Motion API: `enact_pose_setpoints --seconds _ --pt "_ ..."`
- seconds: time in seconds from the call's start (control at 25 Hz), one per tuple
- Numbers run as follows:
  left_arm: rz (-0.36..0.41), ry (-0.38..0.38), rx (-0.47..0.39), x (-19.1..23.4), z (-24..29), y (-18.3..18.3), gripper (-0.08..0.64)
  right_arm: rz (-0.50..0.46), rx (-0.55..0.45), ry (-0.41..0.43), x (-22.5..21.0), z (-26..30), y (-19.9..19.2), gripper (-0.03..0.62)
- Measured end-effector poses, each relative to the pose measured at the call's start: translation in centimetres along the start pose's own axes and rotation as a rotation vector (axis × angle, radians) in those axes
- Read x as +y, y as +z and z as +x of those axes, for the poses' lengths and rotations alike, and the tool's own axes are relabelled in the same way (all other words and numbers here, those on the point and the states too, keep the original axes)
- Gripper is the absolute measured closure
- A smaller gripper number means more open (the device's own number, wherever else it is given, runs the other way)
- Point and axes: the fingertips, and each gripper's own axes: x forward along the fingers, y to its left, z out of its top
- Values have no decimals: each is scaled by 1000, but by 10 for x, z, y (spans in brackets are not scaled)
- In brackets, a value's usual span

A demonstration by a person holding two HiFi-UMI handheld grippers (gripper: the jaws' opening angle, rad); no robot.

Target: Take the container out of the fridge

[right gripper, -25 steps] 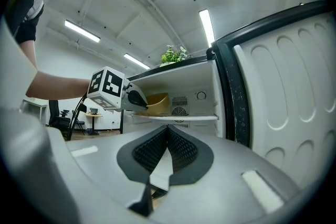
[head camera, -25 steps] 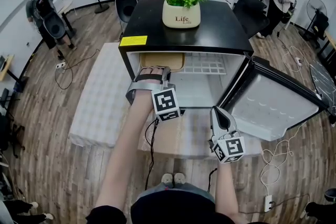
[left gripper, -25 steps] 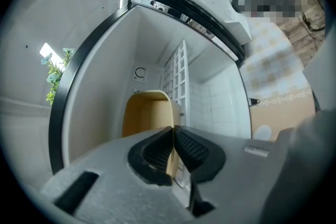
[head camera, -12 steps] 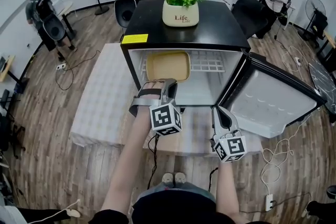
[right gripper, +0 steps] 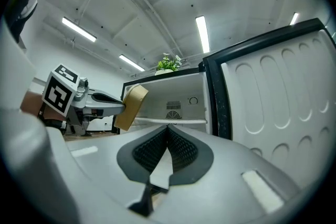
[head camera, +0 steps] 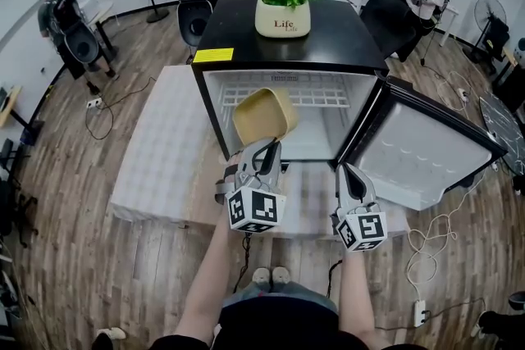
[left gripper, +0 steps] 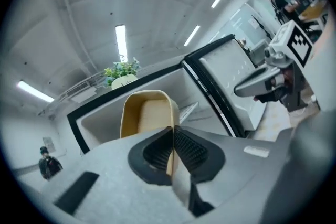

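Observation:
A tan, open-topped container (head camera: 262, 115) hangs tilted in front of the open black mini fridge (head camera: 210, 98), outside its cavity. My left gripper (head camera: 263, 147) is shut on the container's near rim. In the left gripper view the thin rim sits pinched between the pads, and the container (left gripper: 146, 114) stands up beyond my left gripper (left gripper: 171, 138). My right gripper (head camera: 344, 171) hovers to the right, below the fridge opening, shut with nothing in it (right gripper: 167, 137). Its view shows the container (right gripper: 131, 106) at the left, held by the left gripper (right gripper: 121, 108).
The fridge door (head camera: 426, 156) swings open to the right. A wire shelf (head camera: 316, 96) spans the cavity. A potted plant (head camera: 284, 15) stands on the fridge top. The fridge rests on a pale mat (head camera: 156, 152). People, chairs and fans ring the room; cables lie on the floor.
The left gripper drew the container off the fridge shelf toward me and tipped it upward. The right gripper has hardly moved.

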Motion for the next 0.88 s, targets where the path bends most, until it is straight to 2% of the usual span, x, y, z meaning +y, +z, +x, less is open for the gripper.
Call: enact_pose_setpoints --seconds 0.16,0.28,0.48,0.72,0.88 --pt "-175 75 -93 11 -19 -2 543 -13 -3 -11 3 -2 0 588" --pt "-269 118 -152 17 -34 -3 543 -23 -9 -23 4 -3 1 588" --pt "-358 153 -209 21 -54 -6 545 -20 -26 -51 3 -7 4 588" --pt "-432 181 -207 18 -70 -25 545 -23 -46 -75 1 -11 8 589" --pt "-414 194 -191 19 -75 -29 545 -34 -47 -73 5 -12 9 589"
